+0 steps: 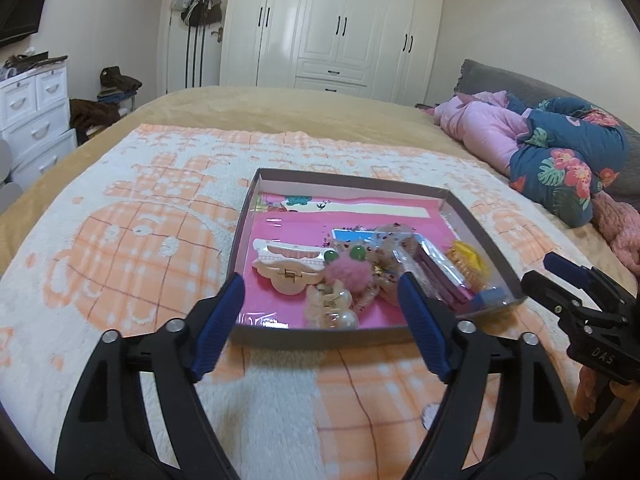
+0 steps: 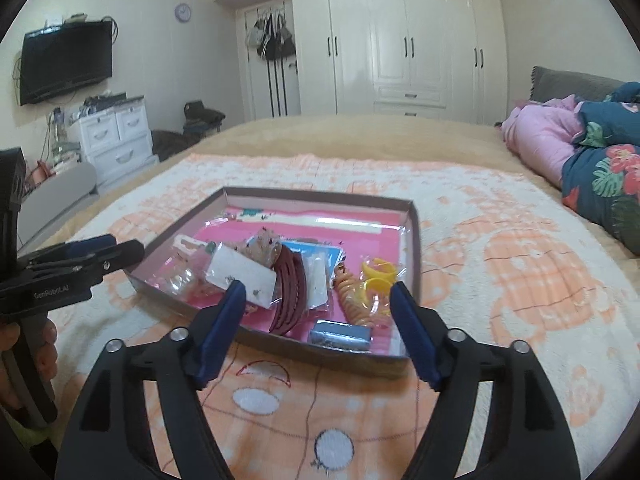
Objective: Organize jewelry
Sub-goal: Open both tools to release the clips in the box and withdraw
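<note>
Pink-lined box (image 1: pixel 478 216) on the bed's blanket (image 1: pixel 120 240) holds clips and hair ties heaped at its near end. Both claws, left claw (image 1: pixel 320 292) and right claw (image 2: pixel 316 300), hang wide and empty above its near rim; better to pick one loose piece from the pile's edge.

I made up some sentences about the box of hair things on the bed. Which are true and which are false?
1. The left gripper is holding the pink pompom. False: its jaws stand open with nothing gripped.
2. The box sits on an orange and white blanket. True.
3. The yellow rings lie outside the box. False: they are inside.
4. The right gripper is open. True.
5. A dark red comb lies in the box. True.
</note>
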